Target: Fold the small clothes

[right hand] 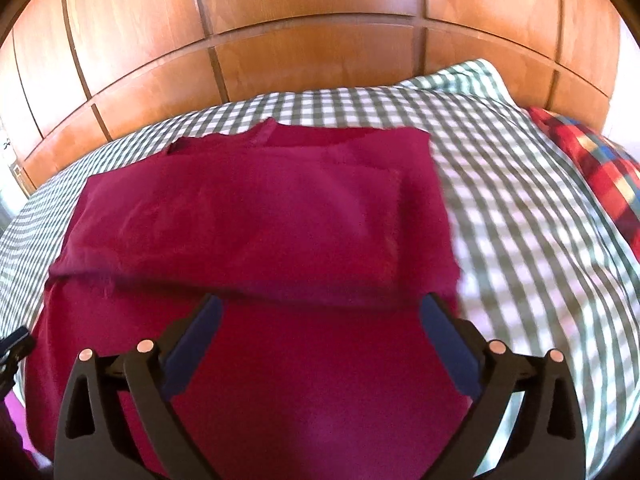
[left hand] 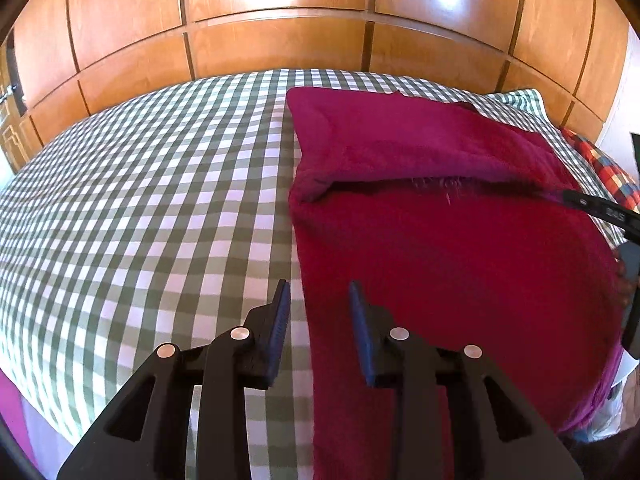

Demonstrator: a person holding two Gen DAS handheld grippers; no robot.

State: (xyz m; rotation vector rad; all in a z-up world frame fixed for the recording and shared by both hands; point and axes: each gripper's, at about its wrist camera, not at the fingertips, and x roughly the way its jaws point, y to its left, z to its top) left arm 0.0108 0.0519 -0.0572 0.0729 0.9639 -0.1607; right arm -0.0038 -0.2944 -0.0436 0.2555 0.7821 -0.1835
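A crimson garment (left hand: 440, 264) lies flat on the checked bed; its far half is doubled over toward me, with the fold edge running across the middle. My left gripper (left hand: 318, 286) hovers open over the garment's left edge, and nothing is pinched between its blue pads. In the right wrist view the same garment (right hand: 260, 208) fills the centre, and my right gripper (right hand: 320, 300) stands wide open above its near half, just before the fold edge, holding nothing. One finger (left hand: 600, 208) of the right gripper shows at the garment's right side.
A green-and-white checked sheet (left hand: 140, 208) covers the bed, with bare sheet to the garment's left and right (right hand: 520, 220). A red plaid pillow (right hand: 592, 160) lies at the far right. Wooden panelling (left hand: 280, 40) rises behind the bed.
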